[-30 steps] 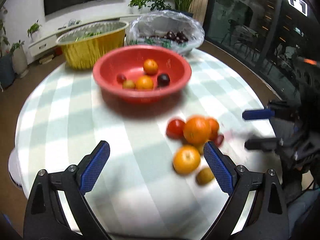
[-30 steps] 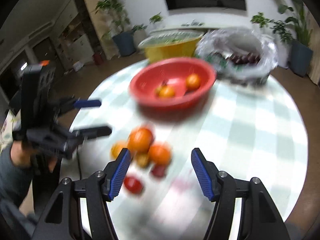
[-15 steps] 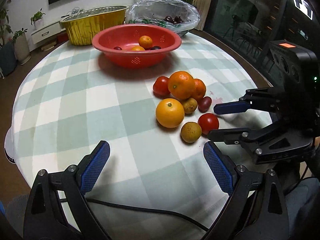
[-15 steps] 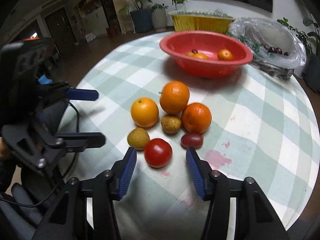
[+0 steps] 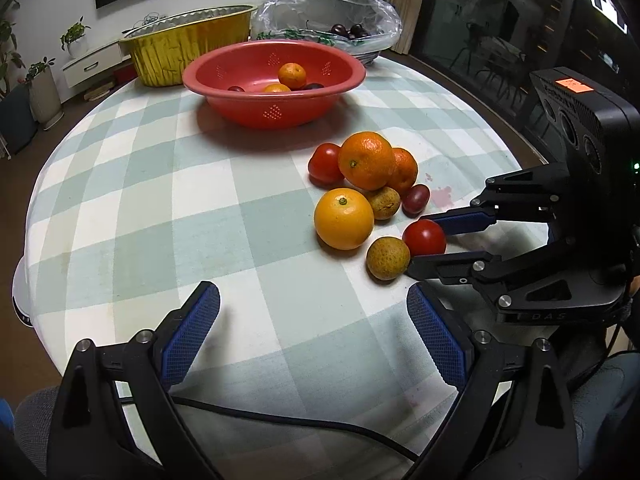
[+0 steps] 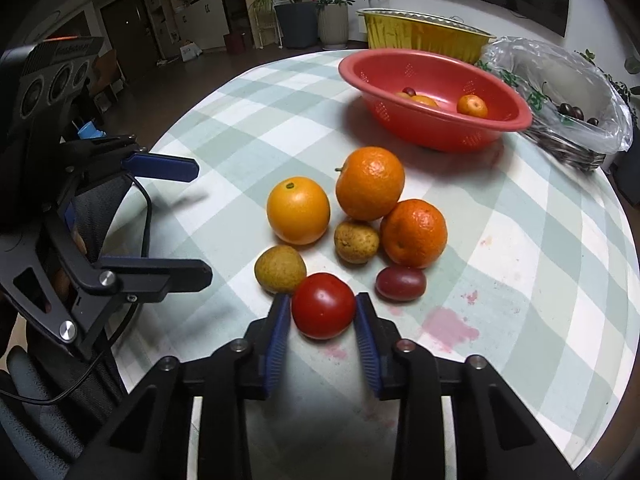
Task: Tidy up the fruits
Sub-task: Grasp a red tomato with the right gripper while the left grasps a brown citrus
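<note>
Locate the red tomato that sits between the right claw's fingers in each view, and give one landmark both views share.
Left wrist view: the red tomato is at right of centre, between the fingers of the closing right claw, beside a brownish fruit.
Right wrist view: low centre, between the blue pads.
Shared landmark: the red bowl, behind the fruit pile in both views.

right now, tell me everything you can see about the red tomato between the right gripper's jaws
The red tomato is round, smooth and glossy, with no stem showing. It sits on the checked tablecloth at the near edge of the fruit cluster, next to a brownish speckled fruit; whether they touch is unclear. A dark red plum-like fruit lies apart on its other side. The right gripper has its jaws closing on it, blue pads against both sides. It looks whole and unbruised.
</note>
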Motion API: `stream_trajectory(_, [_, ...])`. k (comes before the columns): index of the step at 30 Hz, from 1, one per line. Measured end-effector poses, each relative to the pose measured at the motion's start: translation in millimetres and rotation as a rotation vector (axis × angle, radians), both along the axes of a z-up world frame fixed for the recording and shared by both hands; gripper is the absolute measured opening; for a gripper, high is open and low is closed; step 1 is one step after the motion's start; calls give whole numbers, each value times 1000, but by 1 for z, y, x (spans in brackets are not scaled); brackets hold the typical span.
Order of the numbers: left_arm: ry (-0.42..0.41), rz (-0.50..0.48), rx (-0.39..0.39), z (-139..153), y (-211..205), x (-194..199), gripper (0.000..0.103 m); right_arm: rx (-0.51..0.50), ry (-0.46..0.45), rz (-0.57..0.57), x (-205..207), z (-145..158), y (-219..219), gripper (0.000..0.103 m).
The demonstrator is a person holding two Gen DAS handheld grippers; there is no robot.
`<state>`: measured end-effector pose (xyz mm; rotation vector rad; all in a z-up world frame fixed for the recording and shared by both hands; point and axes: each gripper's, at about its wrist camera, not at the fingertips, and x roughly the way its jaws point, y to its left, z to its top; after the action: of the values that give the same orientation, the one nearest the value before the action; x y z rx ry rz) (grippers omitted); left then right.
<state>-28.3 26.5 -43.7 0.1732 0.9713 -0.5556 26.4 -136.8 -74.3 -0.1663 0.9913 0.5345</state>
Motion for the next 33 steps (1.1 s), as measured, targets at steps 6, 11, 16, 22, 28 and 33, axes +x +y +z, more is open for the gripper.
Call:
stream_trajectory(6, [4,-26,12,-1,-14,1,95,45,16,-23,-5,3,-12,34])
stream_trajectory(11, [12,-30,40,-7,-31,3,95,107,5,-101,-10,13,-35,34])
stream_trajectory(16, [0,3,20,3,-23,15,95,142,-13,-156,-15,19,-53,34])
stream_trajectory(22, [28,-32,11,12,-28,16,91,169,-15,-165,-17,20,-56,34])
stream_trajectory(28, [63,-19,29,-4,-44,6,66,184,-24,-170,-18,21,-57,34])
stream_trajectory(33, [58,-32,61,-8,-60,2,55,208,-26,-199,-18,22,-65,34])
